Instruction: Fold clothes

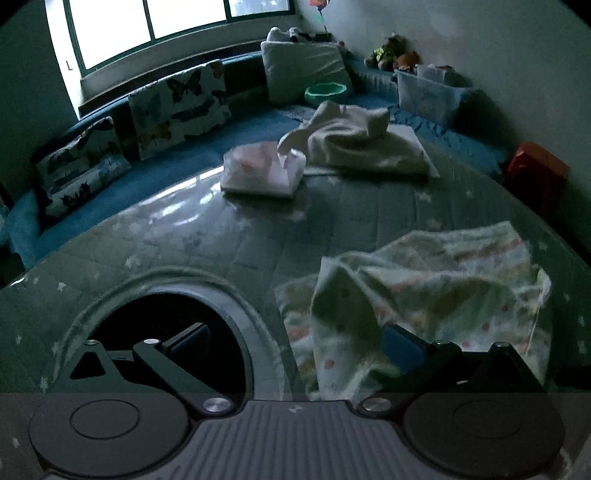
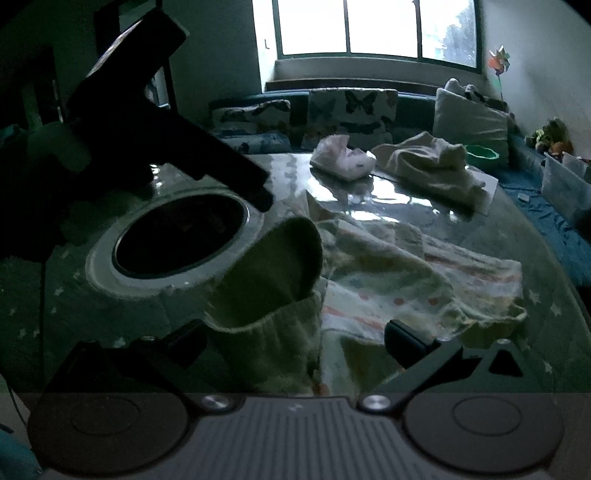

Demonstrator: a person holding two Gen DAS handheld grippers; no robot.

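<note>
- Printed garment (image 1: 424,291): pale cloth with small coloured motifs, lying crumpled on the near part of the table (image 1: 184,236). In the right wrist view its long axis runs from the near left toward the far right, with a striped band along the far edge (image 2: 461,273). One fold stands up as a peak in the left wrist view.
- Ribbed cuff (image 2: 273,280): tubular, greenish end of the same garment, raised off the table, its opening turned up and toward the left, just beside the round hole (image 2: 181,236) in the table cover.
- Left gripper (image 1: 295,343): held low over the near table edge, pointing toward the far window (image 1: 147,26). Jaws wide apart; cloth lies between them and against the right finger (image 1: 402,347), but no pinch is visible. In the right wrist view it appears as a dark shape at upper left (image 2: 147,122), tilted downward over the hole.
- Right gripper (image 2: 295,343): low, level, aimed across the table. Jaws spread wide; the cuff rises between them, unclamped.
- Folded pale pink item (image 1: 262,170): far centre of the table.
- Cream heap (image 1: 354,140): loose, just beside the folded item, on its right.
</note>
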